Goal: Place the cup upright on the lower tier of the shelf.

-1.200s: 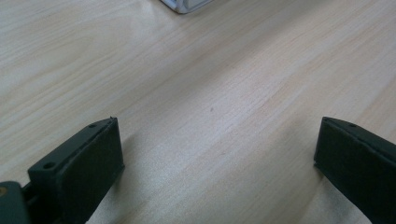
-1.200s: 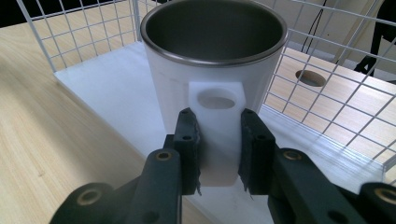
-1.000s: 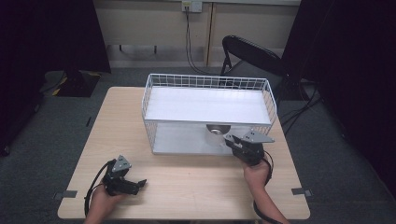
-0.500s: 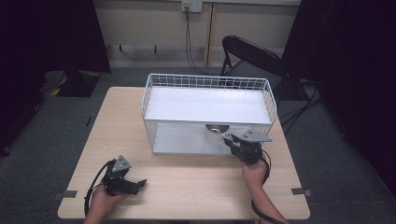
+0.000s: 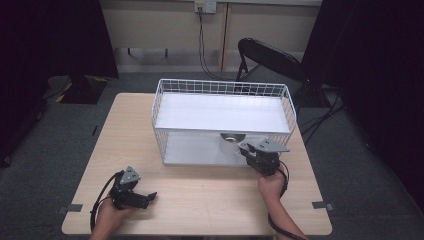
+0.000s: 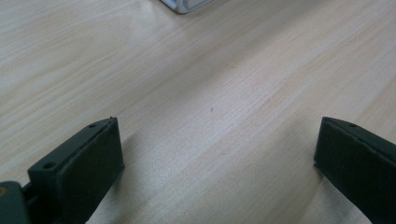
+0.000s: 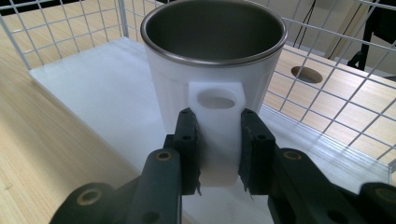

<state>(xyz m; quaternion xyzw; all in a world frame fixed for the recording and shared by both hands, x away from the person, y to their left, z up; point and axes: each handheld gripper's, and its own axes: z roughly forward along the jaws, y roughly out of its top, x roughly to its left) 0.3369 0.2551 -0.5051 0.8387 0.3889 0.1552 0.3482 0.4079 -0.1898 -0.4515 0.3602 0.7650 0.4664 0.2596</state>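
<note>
A white mug (image 7: 215, 70) with a steel inside stands upright on the lower white shelf (image 7: 107, 93) of a white wire rack (image 5: 222, 87), near its front right. My right gripper (image 7: 218, 119) is shut on the mug's white handle, one pad on each side. From above, the mug (image 5: 231, 139) peeks out under the upper shelf, with the right gripper (image 5: 247, 150) at the rack's open front. At the table's front left my left gripper (image 5: 149, 197) rests low over bare wood, open. Nothing lies between its jaws (image 6: 215, 144).
The rack stands at the back middle of the light wooden table (image 5: 200, 195). Wire mesh (image 7: 327, 70) closes in behind and beside the mug. A black folding chair (image 5: 270, 57) stands behind the table, and a cable hangs from a wall socket.
</note>
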